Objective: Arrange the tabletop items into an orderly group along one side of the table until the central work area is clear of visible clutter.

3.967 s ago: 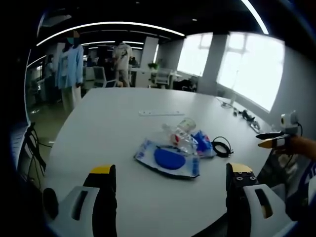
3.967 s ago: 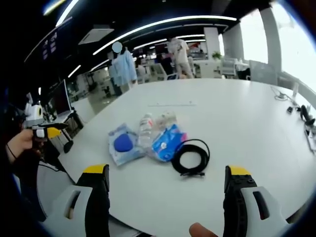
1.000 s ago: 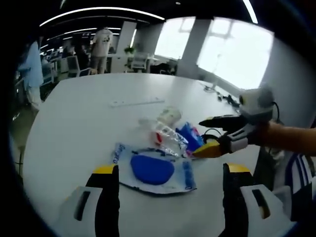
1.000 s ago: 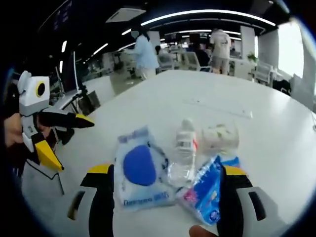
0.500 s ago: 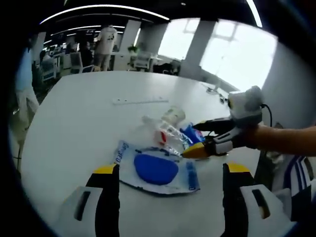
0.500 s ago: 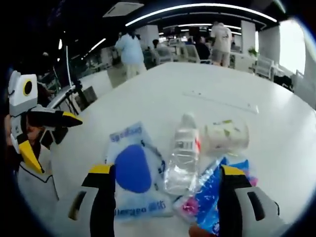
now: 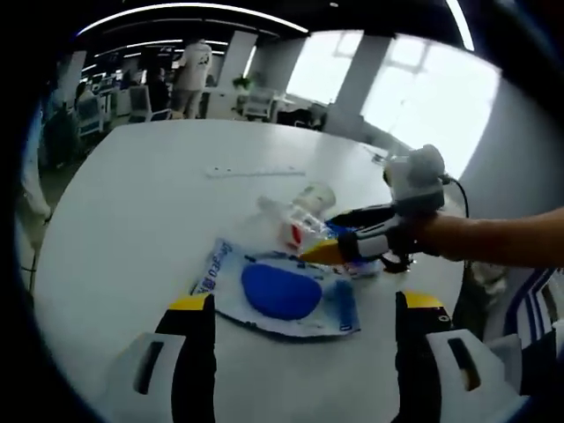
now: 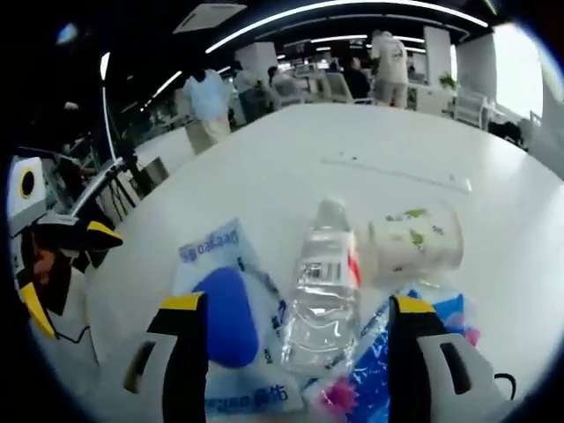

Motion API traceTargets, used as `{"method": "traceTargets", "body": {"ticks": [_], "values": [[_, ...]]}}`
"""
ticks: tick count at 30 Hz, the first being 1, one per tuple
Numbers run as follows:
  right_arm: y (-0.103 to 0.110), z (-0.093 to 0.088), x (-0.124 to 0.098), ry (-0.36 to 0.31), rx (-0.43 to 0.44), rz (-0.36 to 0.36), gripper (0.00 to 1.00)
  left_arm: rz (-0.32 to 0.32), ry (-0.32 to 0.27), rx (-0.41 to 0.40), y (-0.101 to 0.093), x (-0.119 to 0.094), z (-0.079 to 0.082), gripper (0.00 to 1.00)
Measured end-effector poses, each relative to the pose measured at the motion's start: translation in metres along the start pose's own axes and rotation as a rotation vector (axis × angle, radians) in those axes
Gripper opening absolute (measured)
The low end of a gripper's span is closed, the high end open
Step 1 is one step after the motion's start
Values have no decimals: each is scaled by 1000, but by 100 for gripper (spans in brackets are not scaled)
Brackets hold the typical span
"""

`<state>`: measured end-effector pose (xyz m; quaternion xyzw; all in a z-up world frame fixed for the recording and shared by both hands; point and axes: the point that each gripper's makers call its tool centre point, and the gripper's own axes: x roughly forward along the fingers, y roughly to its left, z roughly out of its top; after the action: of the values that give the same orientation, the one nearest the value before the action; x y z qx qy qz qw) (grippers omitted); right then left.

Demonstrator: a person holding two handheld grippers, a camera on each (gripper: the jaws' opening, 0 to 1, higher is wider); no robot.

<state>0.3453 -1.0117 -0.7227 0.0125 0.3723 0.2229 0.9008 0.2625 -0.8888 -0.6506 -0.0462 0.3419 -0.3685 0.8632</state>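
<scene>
Left gripper view: right tool over bottle

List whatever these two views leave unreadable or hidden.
- Black coiled cable: right gripper view, cut off by the edge; in the left gripper view the right gripper hides it.
- Label text on the clear plastic water bottle: both views, too blurred to read.
- Blue crinkly packet: right gripper view, partly behind that gripper's own jaw.
- Print on the white pouch with a blue disc: smeared by blur.
- Left gripper: cut off at the edge.
</scene>
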Motion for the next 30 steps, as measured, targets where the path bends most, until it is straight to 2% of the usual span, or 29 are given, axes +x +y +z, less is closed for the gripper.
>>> {"method": "traceTargets", "body": {"ticks": [13,23,25,30], "values": [[-5,-3,22,39,26,-5,76,12,-1,-38,9,-2,-7,82],[-10,-11,36,84,0,-25,69,18,-2,-69,14,2,-11,81],[-11,-10,36,79,-7,-35,68,19,-11,-76,16,8,-5,79],[-12,-8,37,67,-2,-40,67,-12,-57,-86,17,31,35,77]]}}
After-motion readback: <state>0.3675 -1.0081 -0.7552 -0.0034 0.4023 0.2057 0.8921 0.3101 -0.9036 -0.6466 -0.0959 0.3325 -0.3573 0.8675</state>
